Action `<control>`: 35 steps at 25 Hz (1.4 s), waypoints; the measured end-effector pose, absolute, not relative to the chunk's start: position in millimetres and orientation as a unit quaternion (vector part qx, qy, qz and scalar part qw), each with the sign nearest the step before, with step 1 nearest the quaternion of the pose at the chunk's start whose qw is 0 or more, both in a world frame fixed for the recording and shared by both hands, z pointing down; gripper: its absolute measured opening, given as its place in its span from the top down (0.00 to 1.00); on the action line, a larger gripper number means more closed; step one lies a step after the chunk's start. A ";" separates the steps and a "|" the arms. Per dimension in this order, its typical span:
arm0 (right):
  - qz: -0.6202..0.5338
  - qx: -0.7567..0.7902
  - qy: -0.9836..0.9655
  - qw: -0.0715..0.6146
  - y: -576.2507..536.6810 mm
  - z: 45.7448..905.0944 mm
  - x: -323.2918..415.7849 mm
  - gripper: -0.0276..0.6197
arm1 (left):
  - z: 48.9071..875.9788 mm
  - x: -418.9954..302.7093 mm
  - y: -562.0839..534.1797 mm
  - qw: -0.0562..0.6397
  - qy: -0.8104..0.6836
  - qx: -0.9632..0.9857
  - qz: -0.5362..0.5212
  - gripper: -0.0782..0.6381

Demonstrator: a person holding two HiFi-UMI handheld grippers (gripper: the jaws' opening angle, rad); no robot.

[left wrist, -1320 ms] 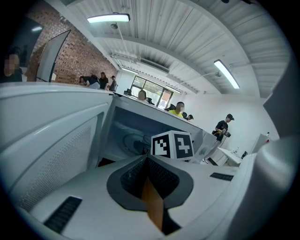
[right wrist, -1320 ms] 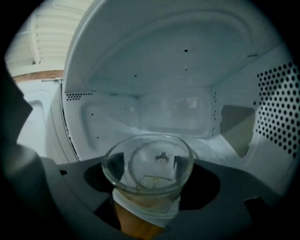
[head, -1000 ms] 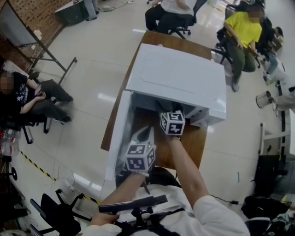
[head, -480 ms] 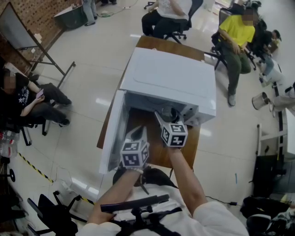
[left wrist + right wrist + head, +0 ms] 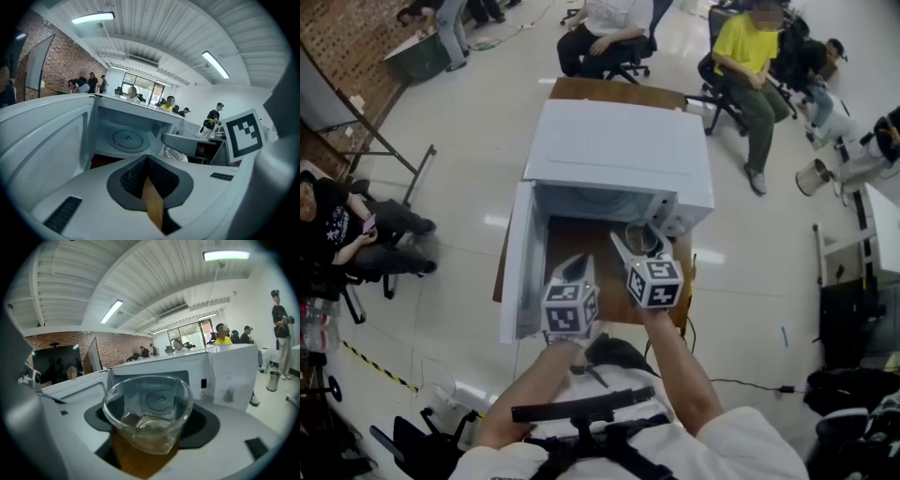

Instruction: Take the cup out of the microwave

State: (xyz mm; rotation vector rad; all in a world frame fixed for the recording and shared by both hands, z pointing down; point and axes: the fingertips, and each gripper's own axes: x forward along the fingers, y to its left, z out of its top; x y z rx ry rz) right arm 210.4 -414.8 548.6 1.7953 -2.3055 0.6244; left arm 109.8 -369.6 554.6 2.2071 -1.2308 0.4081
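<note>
The right gripper (image 5: 151, 427) holds a clear glass cup (image 5: 146, 439) upright between its jaws, with a dark pad against each side of it. Just behind the cup stands the white microwave (image 5: 227, 369), its door (image 5: 77, 391) swung open to the left, and the turntable (image 5: 160, 401) shows through the glass. A knob (image 5: 228, 395) sits on the right panel. Farther off, people (image 5: 224, 336) sit near a brick wall (image 5: 117, 350).
</note>
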 end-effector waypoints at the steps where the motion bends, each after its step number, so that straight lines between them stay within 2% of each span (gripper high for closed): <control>1: 0.206 0.604 -0.767 0.073 -406.6 542.5 211.5 0.36 | 553.3 109.4 -365.0 0.284 -0.455 0.830 0.155 0.91; 14: 0.197 0.662 -0.723 0.023 -255.9 490.3 192.4 0.36 | 531.8 90.6 -264.4 0.263 -0.382 0.874 0.144 0.91; 23: 0.188 0.700 -0.687 0.046 -156.8 465.6 171.8 0.36 | 503.5 62.9 -201.4 0.224 -0.349 0.900 0.137 0.91; 35: 0.197 0.683 -0.703 0.009 -113.8 448.5 175.7 0.36 | 486.5 61.7 -163.8 0.229 -0.369 0.893 0.115 0.91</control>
